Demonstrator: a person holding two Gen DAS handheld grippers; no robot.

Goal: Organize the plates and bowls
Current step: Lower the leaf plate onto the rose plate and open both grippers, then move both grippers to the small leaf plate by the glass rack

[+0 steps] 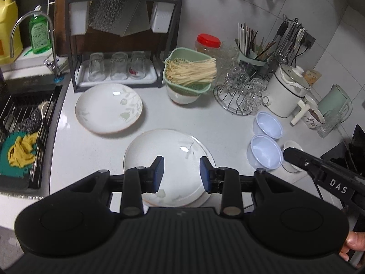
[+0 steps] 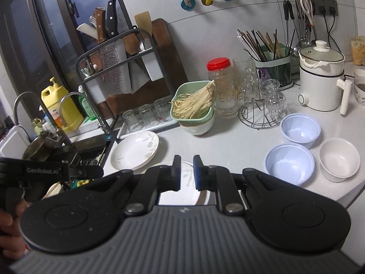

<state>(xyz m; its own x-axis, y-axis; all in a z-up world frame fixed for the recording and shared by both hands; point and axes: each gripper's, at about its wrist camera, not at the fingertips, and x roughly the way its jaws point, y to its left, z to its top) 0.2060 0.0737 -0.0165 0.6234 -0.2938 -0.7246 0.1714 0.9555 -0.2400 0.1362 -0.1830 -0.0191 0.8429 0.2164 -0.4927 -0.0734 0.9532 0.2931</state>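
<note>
Two white plates with a leaf pattern lie on the white counter. The near plate (image 1: pixel 168 159) sits under my left gripper (image 1: pixel 181 173), which is open and empty above it. The far plate (image 1: pixel 109 107) lies near the sink; it also shows in the right wrist view (image 2: pixel 134 149). Two pale blue bowls (image 1: pixel 265 151) (image 1: pixel 269 125) and a white bowl (image 1: pixel 293 147) stand at the right; they also show in the right wrist view (image 2: pixel 288 163) (image 2: pixel 301 129) (image 2: pixel 338 158). My right gripper (image 2: pixel 187 171) hovers over the near plate (image 2: pixel 182 194), jaws narrowly apart, holding nothing.
A green basket of noodles (image 1: pixel 190 73) sits on a bowl behind the plates. A black rack with upturned glasses (image 1: pixel 116 68), a wire glass stand (image 1: pixel 241 93), a white pot (image 1: pixel 287 89) and a chopstick holder (image 2: pixel 272 68) line the back. The sink (image 1: pixel 22 125) is at the left.
</note>
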